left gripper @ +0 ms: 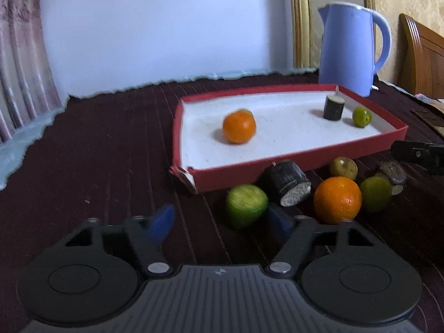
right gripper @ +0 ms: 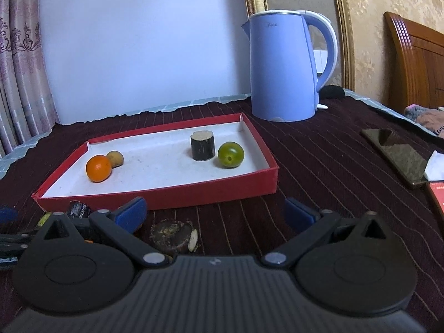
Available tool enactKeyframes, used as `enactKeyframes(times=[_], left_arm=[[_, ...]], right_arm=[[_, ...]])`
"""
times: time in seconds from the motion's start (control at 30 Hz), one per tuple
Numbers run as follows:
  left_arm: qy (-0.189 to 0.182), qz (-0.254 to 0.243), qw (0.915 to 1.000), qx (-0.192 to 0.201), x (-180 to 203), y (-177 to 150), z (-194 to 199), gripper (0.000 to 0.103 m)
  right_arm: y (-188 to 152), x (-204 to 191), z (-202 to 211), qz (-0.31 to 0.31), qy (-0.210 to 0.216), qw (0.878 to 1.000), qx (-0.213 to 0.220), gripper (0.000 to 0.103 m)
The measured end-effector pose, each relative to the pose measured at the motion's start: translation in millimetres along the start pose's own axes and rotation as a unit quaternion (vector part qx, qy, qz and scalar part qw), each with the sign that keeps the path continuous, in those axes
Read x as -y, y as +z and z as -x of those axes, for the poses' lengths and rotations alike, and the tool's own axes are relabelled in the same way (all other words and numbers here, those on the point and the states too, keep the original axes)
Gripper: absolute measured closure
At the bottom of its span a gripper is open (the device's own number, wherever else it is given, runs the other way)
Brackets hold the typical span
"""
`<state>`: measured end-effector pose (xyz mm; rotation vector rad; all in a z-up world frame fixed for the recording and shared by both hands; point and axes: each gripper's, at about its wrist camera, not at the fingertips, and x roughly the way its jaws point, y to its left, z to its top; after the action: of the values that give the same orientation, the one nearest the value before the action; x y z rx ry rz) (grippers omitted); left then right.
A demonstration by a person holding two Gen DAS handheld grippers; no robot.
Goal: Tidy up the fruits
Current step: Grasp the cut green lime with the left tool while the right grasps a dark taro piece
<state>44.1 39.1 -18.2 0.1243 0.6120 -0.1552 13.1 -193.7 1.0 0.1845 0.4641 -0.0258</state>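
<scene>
A red tray with a white floor holds an orange, an upright dark cylinder and a green fruit. In front of it on the cloth lie a green fruit, a dark cylinder on its side, a larger orange, a yellowish fruit and another green fruit. My left gripper is open, with the near green fruit just beyond its blue fingertips. My right gripper is open above a brown piece. The right wrist view also shows a small brown fruit in the tray.
A blue kettle stands behind the tray's right corner. A dark phone and a red box edge lie at the right. A dark red cloth covers the table, with a wooden headboard at the far right.
</scene>
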Motion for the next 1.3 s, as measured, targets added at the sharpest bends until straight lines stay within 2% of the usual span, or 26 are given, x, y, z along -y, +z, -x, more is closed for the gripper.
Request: enactKeyframes(times=[0.13,0.3,0.53,0.73,0.97,1.03,1.1,1.3], left_arm=[[-0.015,0.014,0.9998,-0.004,0.7,3.7,-6.7,0.048],[-0.031,0.005,0.9995,0.002,7.7,5.5,-10.0,0.07],[-0.038,0.022,0.999,0.002,5.2,8.3,-13.3,0.07],[-0.038,0.022,0.999,0.004,4.9,9.5,-15.9,0.07],[-0.051,0.035,0.9981,0.007,-0.6,7.4,-13.5,0.072],[-0.053,0.039,0.9978,0.008,-2.0,7.2,-13.3,0.072],[-0.051,0.036,0.998,0.008,-0.8,7.1,-13.3,0.072],[-0.049,0.033,0.9982,0.008,0.3,7.3,-13.6,0.072]], right_arm=[[-1.1,-1.6,1.6,0.007,-0.003,1.0,0.0,0.0],[-2.5,1.4,4.6,0.018,0.007,1.0,-0.011,0.0],[-8.6,2.2,14.5,0.088,0.009,0.996,-0.018,0.0],[-9.3,0.7,11.6,0.099,0.009,0.994,-0.033,0.0],[-10.3,-15.0,1.0,0.146,0.023,0.988,-0.054,0.001],[-9.2,-17.3,-6.0,0.15,0.032,0.986,-0.066,0.014],[-8.2,-18.5,-12.7,0.149,0.041,0.985,-0.077,0.018],[-4.8,-22.3,-21.9,0.135,0.069,0.984,-0.088,0.044]])
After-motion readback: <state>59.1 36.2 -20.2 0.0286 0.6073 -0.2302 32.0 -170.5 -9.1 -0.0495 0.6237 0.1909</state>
